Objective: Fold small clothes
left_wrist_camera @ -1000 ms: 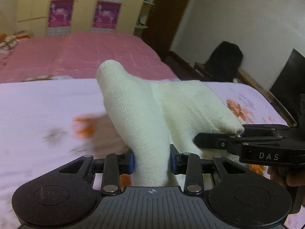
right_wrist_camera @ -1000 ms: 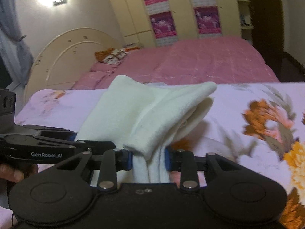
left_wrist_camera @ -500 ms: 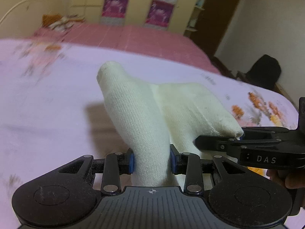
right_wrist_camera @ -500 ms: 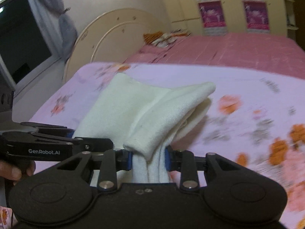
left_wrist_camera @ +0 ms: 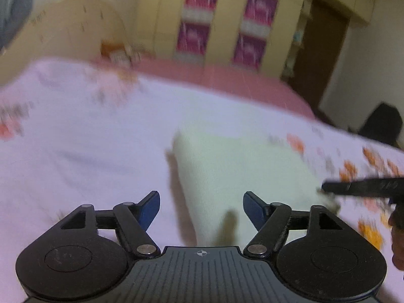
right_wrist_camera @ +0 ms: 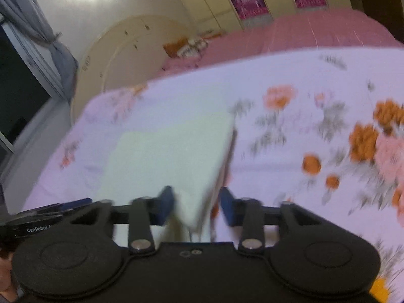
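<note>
Left wrist view: left gripper (left_wrist_camera: 201, 208) is seen with jaws spread wide, having just been opening; nothing is clamped. The cream knitted garment (left_wrist_camera: 242, 166) is laid flat on the floral bedsheet (left_wrist_camera: 88, 139), its near edge lying between the blue pads (left_wrist_camera: 151, 208) without contact on either. The tip of the right gripper (left_wrist_camera: 328, 189) is seen at the garment's right edge. A pink bedspread (left_wrist_camera: 227, 78) is seen further back, a wardrobe (left_wrist_camera: 222, 22) with magenta panels behind it. Frame is motion-blurred.

Right wrist view: right gripper (right_wrist_camera: 197, 205) is held at a narrow gap, and the garment's near corner (right_wrist_camera: 194, 207) sits between the pads. Whether the corner is actually pinched cannot be told through the blur. The rest of the garment is spread on the bedsheet ahead. The left gripper is seen at lower left edge, beside the garment. No containers are in view.
</note>
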Demonstrator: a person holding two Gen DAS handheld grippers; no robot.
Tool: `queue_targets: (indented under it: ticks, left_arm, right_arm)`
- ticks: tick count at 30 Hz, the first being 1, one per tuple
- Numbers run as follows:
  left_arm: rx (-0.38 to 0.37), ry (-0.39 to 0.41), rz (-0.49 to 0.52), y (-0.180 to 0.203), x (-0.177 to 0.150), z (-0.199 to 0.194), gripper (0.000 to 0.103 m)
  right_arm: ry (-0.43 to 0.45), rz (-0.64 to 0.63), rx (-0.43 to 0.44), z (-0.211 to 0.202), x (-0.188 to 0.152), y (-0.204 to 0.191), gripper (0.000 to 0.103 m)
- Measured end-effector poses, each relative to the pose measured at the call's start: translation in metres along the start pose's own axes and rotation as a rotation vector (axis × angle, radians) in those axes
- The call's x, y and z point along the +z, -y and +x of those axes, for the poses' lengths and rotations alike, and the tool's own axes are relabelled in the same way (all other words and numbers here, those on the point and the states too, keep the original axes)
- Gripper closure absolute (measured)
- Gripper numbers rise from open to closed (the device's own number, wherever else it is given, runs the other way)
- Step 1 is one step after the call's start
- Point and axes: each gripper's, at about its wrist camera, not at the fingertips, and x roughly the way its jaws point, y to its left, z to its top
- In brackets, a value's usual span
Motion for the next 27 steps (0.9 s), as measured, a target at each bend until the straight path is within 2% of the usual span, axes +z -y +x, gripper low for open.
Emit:
queue_targets:
  ticks: [2,5,7,8,9,12,15,17,18,20,22,24,27]
  left_arm:
    - [-0.024,0.01,0.007,0.005,0.009,0.006,0.034]
    - [-0.036,-0.024,0.036,0.013,0.015,0.027,0.034]
    - [-0.074,-0.078,0.021,0.012,0.012,0.042,0.034]
    - [-0.085,-0.114,0.014,0.012,0.008,0.052,0.034]
    - [-0.082,-0.133,0.018,0.015,0.003,0.057,0.034]
    - [-0.074,-0.145,0.001,0.019,-0.008,0.063,0.034]
    - [-0.075,-0.141,-0.038,0.015,-0.013,0.063,0.034]
    - [-0.082,-0.127,-0.053,0.011,-0.017,0.05,0.034]
    - [-0.09,-0.113,-0.058,0.007,-0.021,0.038,0.034]
    - [-0.101,-0.091,-0.072,-0.001,-0.032,0.017,0.034]
    - [-0.087,-0.097,-0.115,-0.014,-0.046,0.002,0.034]
    - [-0.088,-0.115,-0.163,-0.021,-0.064,-0.005,0.034]
    - [-0.078,-0.131,-0.164,-0.019,-0.087,-0.014,0.034]
  right_arm:
    - [-0.012,-0.012,-0.011,0.006,0.009,-0.002,0.076]
    - [-0.065,-0.007,-0.022,0.026,0.018,0.0,0.069]
    - [-0.078,0.004,-0.014,0.041,0.02,0.0,0.074]
    - [-0.072,-0.003,-0.009,0.045,0.019,0.0,0.085]
    - [-0.048,-0.043,-0.019,0.047,0.019,-0.002,0.091]
    - [-0.035,-0.169,-0.059,0.055,0.021,-0.007,0.094]
    - [-0.041,-0.185,-0.065,0.062,0.024,-0.001,0.094]
    - [-0.051,-0.157,-0.041,0.056,0.026,0.003,0.088]
    - [-0.055,-0.144,-0.032,0.048,0.026,0.003,0.08]
    - [-0.039,-0.129,-0.013,0.024,0.024,0.005,0.075]
    - [-0.054,-0.097,0.051,-0.006,0.012,0.013,0.076]
    - [-0.1,-0.121,0.08,-0.026,-0.011,0.011,0.076]
    - [-0.169,-0.134,0.103,-0.038,-0.038,0.005,0.074]
